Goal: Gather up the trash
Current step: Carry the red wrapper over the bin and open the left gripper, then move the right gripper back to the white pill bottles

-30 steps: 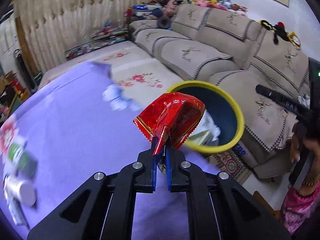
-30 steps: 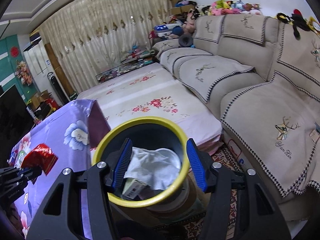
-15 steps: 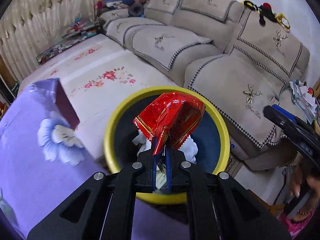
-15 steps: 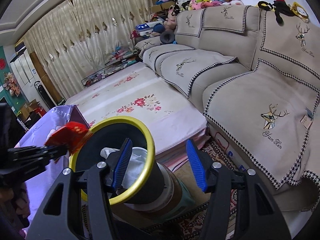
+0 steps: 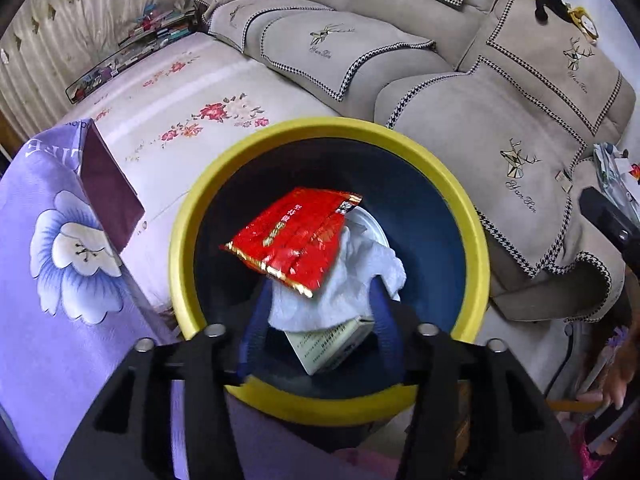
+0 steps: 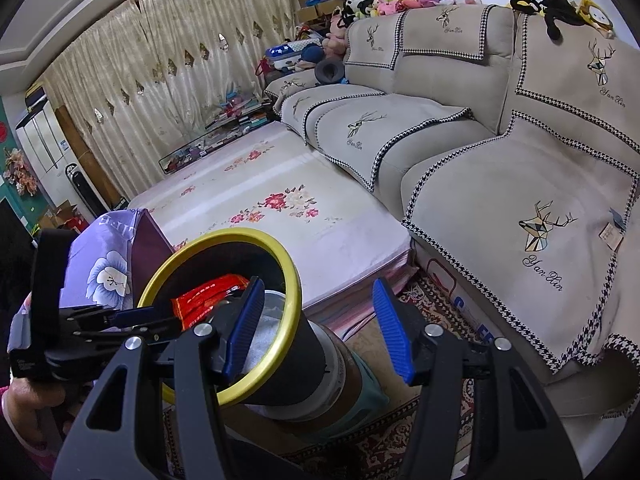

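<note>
A red foil wrapper (image 5: 296,240) lies loose inside the yellow-rimmed dark bin (image 5: 328,128), on top of a white tissue (image 5: 360,276) and a small printed box (image 5: 332,340). My left gripper (image 5: 320,286) hangs just above the bin's mouth; its jaws are opening and the pads touch nothing. In the right wrist view, the left gripper (image 6: 160,318) reaches over the bin rim (image 6: 290,280) with the wrapper (image 6: 208,296) just beyond its tips. My right gripper (image 6: 318,282) is open and holds nothing, just right of the bin.
A table under a purple floral cloth (image 5: 60,280) stands left of the bin. Behind it is a low bed with a flowered cover (image 5: 200,100), and a beige sofa (image 5: 520,140) runs along the right. A patterned rug (image 6: 400,432) covers the floor.
My left gripper carried the red wrapper from over the table to above the bin, then opened, and the wrapper dropped inside. The right gripper slid off the bin to its right.
</note>
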`<state>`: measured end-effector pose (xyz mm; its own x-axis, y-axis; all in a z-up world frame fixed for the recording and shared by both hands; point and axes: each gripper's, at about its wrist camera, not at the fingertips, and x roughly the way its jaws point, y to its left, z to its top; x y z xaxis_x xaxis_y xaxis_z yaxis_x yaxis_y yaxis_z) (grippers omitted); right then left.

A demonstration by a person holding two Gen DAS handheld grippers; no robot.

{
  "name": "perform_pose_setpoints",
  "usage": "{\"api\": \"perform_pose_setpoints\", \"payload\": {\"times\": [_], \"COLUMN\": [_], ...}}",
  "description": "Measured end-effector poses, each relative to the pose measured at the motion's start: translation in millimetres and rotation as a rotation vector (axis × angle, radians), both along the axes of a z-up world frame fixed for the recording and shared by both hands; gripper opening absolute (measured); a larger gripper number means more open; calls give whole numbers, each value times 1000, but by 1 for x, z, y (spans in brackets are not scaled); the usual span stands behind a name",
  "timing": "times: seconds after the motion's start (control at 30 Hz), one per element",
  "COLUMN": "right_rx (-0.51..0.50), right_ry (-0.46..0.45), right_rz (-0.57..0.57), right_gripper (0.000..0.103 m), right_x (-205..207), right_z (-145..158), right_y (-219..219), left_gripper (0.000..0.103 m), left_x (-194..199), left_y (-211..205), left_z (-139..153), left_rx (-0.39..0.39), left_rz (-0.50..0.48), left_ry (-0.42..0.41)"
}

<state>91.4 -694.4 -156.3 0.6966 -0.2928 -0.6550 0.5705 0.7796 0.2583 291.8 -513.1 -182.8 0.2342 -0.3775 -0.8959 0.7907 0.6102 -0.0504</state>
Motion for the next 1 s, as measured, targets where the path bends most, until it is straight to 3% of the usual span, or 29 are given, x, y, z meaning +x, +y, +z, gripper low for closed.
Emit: {"api": "perform_pose_setpoints", "payload": {"times": [0.13, 0.23, 0.4, 0.57, 0.67, 0.83, 1.0], "right_rx": [-11, -24, -41, -54, -59, -71, -82], "right_ry": [-5, -7, -6, -5, -4, 0, -12], "right_rz": [13, 28, 76, 182, 279, 470, 680], "right_gripper": [54, 56, 57, 58, 58, 58, 58], "right_x": [0, 1, 9, 32, 52, 86, 113], "right_z": [7, 11, 21, 26, 29, 31, 40], "right_y": [10, 18, 43, 87, 126, 204, 296], "left_gripper": [59, 76, 92, 97, 97, 97, 98], "left_x": [-11, -27, -59, -81, -95, -123, -140], "left_y": [21, 50, 129, 226, 294, 399, 480], "left_z": [28, 61, 109, 137, 147, 161, 163], "left_rx": [-67, -135, -229, -291, -293, -231, -214], "left_rz": [5, 25, 104, 248, 349, 550, 679], "left_ry": [-24, -91, -185, -239, -295, -448, -493]}}
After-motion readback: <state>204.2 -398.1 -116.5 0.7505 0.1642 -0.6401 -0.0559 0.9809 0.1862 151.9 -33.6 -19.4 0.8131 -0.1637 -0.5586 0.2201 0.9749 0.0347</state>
